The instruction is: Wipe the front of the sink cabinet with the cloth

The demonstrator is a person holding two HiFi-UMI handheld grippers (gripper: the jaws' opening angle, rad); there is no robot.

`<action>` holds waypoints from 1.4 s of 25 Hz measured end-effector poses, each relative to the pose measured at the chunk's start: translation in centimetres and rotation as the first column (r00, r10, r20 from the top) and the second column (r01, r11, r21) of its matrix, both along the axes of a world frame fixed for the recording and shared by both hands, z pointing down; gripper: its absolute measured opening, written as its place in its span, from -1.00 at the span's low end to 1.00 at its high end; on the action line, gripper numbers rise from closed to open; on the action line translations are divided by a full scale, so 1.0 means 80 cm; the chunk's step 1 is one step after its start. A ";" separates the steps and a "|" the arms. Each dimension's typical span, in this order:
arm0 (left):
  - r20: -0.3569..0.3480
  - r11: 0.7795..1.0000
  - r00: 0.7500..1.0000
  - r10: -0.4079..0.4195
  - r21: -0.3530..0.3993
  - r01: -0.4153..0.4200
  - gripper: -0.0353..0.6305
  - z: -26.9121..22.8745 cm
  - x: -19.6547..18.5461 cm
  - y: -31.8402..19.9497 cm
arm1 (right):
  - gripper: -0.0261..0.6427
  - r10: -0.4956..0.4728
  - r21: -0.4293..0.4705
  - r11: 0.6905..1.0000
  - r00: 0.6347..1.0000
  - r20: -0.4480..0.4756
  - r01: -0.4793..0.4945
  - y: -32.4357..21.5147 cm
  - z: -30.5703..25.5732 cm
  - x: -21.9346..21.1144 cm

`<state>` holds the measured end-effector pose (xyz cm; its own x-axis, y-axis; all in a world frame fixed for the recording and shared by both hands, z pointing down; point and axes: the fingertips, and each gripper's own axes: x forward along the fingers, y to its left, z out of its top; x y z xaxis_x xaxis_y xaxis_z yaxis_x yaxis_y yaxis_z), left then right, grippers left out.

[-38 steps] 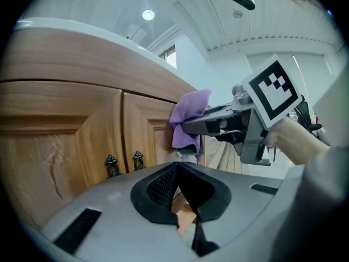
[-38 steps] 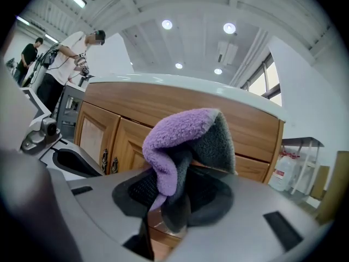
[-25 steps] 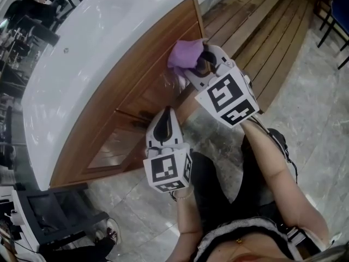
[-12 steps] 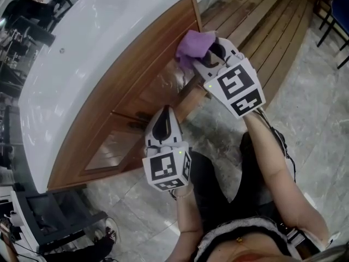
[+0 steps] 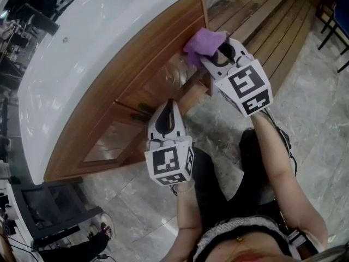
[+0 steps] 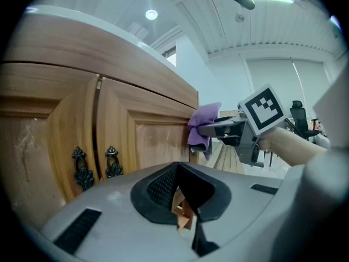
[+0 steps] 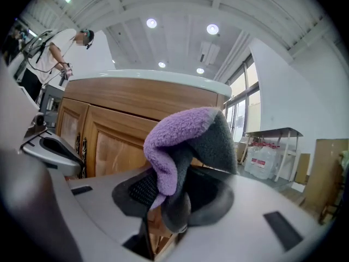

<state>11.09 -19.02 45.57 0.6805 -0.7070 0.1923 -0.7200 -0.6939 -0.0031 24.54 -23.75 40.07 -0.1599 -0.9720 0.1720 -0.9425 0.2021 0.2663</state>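
Note:
The purple cloth (image 5: 203, 43) is pressed against the wooden cabinet front (image 5: 136, 86), close to its right end and under the white sink top (image 5: 92, 37). My right gripper (image 5: 211, 54) is shut on the cloth. In the right gripper view the cloth (image 7: 185, 141) bulges out of the jaws before the cabinet (image 7: 117, 132). My left gripper (image 5: 168, 105) hangs lower, near the middle doors, shut and empty, not touching the wood. Its view shows two dark door handles (image 6: 83, 168), the cloth (image 6: 203, 127) and the right gripper (image 6: 232, 130).
Wooden slats (image 5: 262, 21) run off past the cabinet's right end. Grey marble floor (image 5: 136, 201) lies below, with a dark stand (image 5: 49, 217) at the lower left. A person (image 7: 60, 51) stands beyond the cabinet's far end. A table with bottles (image 7: 270, 146) stands to the right.
My right gripper has carried the cloth up and to the right along the cabinet front, toward its right end. The left gripper has hardly moved.

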 end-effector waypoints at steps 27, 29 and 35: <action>0.008 0.987 0.987 -0.160 -0.007 0.160 -0.89 0.013 -0.098 -0.002 | -0.39 -0.327 -0.063 0.944 0.942 -0.073 0.323 0.016 0.076 -0.215; 0.011 0.986 0.986 -0.164 -0.009 0.164 -0.89 0.015 -0.101 -0.003 | -0.39 -0.321 -0.057 0.947 0.944 -0.076 0.317 0.015 0.077 -0.216; 0.002 0.987 0.987 -0.160 -0.013 0.160 -0.89 0.016 -0.098 -0.004 | -0.39 -0.305 -0.041 0.952 0.948 -0.092 0.302 0.018 0.076 -0.216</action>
